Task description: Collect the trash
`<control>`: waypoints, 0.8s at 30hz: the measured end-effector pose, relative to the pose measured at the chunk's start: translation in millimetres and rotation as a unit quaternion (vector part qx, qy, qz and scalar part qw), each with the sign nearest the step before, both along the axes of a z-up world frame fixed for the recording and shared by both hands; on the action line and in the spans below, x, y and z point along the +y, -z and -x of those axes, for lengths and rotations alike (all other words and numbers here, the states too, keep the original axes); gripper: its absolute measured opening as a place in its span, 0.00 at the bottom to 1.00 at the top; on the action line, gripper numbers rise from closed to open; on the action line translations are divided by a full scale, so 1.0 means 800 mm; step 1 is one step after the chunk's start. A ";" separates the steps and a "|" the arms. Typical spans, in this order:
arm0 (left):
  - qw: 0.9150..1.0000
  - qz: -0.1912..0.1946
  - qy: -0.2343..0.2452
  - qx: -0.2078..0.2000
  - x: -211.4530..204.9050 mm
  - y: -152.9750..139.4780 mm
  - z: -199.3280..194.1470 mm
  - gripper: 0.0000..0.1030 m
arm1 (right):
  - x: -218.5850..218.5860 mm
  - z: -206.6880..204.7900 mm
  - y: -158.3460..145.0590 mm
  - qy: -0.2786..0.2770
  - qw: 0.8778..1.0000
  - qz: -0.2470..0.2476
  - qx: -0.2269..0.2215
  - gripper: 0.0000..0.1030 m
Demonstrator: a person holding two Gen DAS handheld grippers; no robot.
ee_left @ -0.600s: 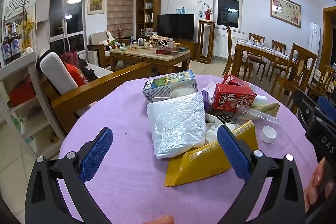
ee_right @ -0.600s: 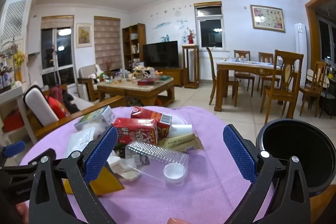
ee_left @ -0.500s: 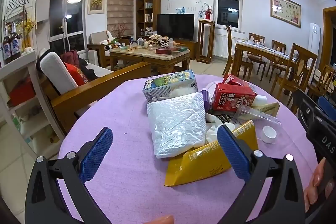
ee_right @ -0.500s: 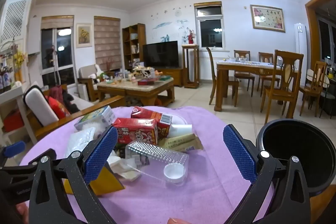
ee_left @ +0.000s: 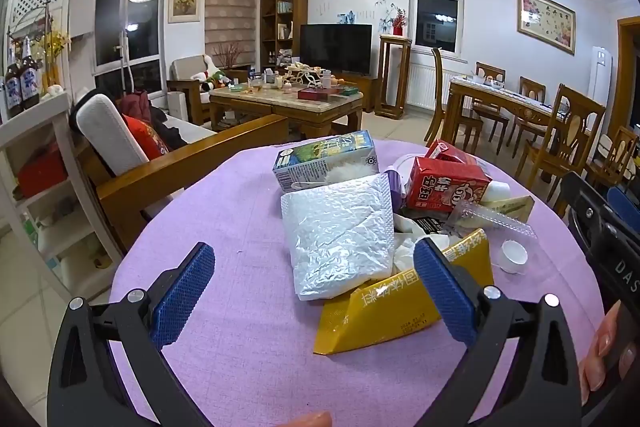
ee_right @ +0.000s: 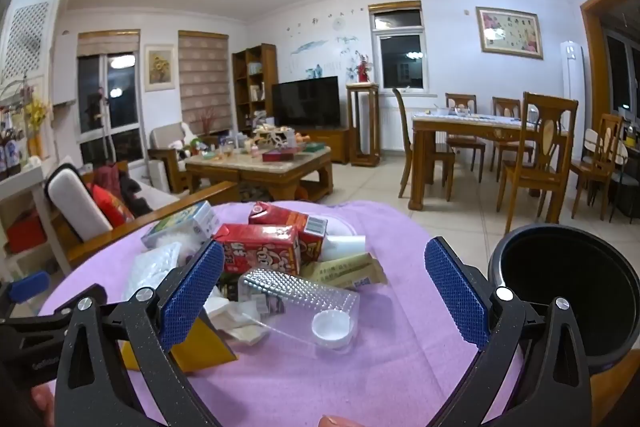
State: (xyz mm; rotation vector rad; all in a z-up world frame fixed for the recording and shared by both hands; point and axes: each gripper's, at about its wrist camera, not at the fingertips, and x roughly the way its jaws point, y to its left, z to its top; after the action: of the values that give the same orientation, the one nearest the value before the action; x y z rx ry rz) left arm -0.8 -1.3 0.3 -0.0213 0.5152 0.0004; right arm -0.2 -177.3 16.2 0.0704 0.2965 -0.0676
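A pile of trash lies on a round table with a purple cloth: a silver foil bag, a yellow packet, a red milk carton, a green-blue carton, a clear plastic tray and a white cap. My left gripper is open and empty, just short of the foil bag and yellow packet. My right gripper is open and empty, above the clear tray and cap. A black bin stands at the table's right edge.
A wooden sofa with cushions stands beyond the table on the left. A white shelf is at far left. A coffee table and a dining table with chairs are farther back.
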 end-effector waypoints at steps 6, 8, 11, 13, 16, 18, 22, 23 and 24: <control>1.000 -0.002 0.000 0.001 0.001 0.000 -0.001 0.95 | 0.000 0.000 0.000 0.000 1.000 0.000 0.000 0.96; 1.000 -0.002 0.000 0.001 0.001 0.000 -0.001 0.95 | 0.000 0.000 0.000 0.000 1.000 -0.001 0.000 0.96; 1.000 -0.002 0.000 0.001 0.001 0.000 -0.001 0.95 | 0.000 0.000 0.000 0.000 1.000 -0.001 0.001 0.96; 1.000 -0.002 0.000 0.001 0.001 0.000 -0.001 0.95 | 0.000 0.000 0.000 0.000 1.000 -0.001 0.001 0.96; 1.000 -0.002 -0.001 0.002 0.001 0.000 -0.001 0.95 | 0.000 0.000 0.000 0.000 1.000 -0.002 0.001 0.96; 1.000 -0.002 0.000 0.002 0.001 0.000 -0.002 0.95 | 0.000 0.000 0.000 0.000 1.000 -0.002 0.001 0.96; 1.000 -0.002 0.000 0.002 0.001 0.000 -0.002 0.95 | 0.000 0.000 0.000 0.000 1.000 -0.002 0.002 0.96; 1.000 -0.002 -0.001 0.002 0.001 0.000 -0.002 0.95 | 0.000 0.000 0.000 0.000 1.000 -0.002 0.002 0.96; 1.000 -0.002 0.000 0.002 0.001 0.000 -0.002 0.95 | 0.000 0.000 0.000 0.000 1.000 -0.002 0.002 0.96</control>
State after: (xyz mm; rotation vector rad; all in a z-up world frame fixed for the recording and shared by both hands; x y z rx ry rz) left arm 0.6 -0.2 0.0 -0.0183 0.5194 0.0022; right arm 0.1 -177.6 16.0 0.0745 0.3001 -0.0671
